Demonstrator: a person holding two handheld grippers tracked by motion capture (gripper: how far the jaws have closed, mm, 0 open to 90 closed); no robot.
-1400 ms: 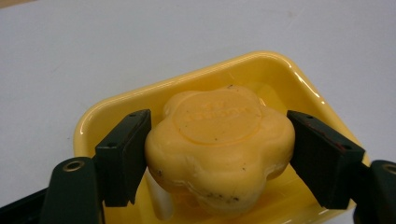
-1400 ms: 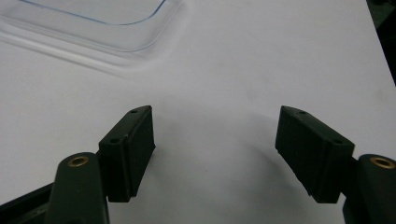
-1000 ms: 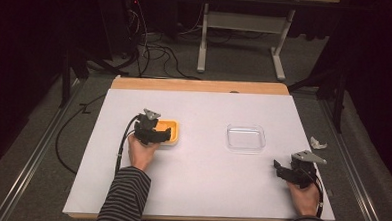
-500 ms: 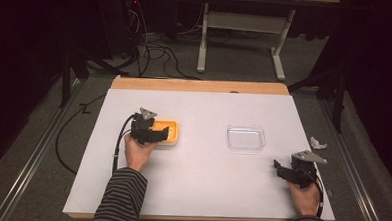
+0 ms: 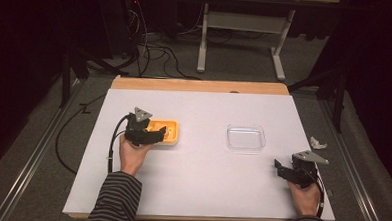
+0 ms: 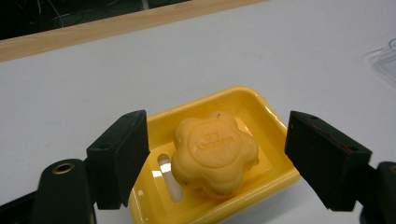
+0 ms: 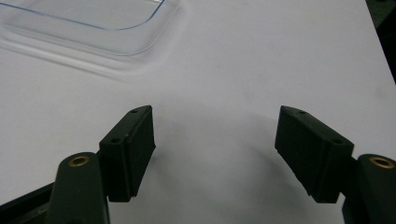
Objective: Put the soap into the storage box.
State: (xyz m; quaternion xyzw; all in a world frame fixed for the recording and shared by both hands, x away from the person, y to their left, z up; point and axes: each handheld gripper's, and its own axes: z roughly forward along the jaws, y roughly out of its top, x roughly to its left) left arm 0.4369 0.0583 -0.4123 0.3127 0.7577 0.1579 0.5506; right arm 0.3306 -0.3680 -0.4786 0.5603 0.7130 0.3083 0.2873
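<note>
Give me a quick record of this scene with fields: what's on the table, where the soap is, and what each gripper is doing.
table: white top
soap: orange, flower-shaped, lying in yellow dish
clear tray, right of the dish, nothing in it
left gripper: at the dish, fingers either side of the soap, just been closing, not touching it
right gripper: open over bare table, near the tray

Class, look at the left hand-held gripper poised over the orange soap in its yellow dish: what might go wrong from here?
1. The left hand-held gripper has been closing but stands clear of the soap; its lobed sides may let it slip out.
2. The light yellow dish may shift or lift along with it.
</note>
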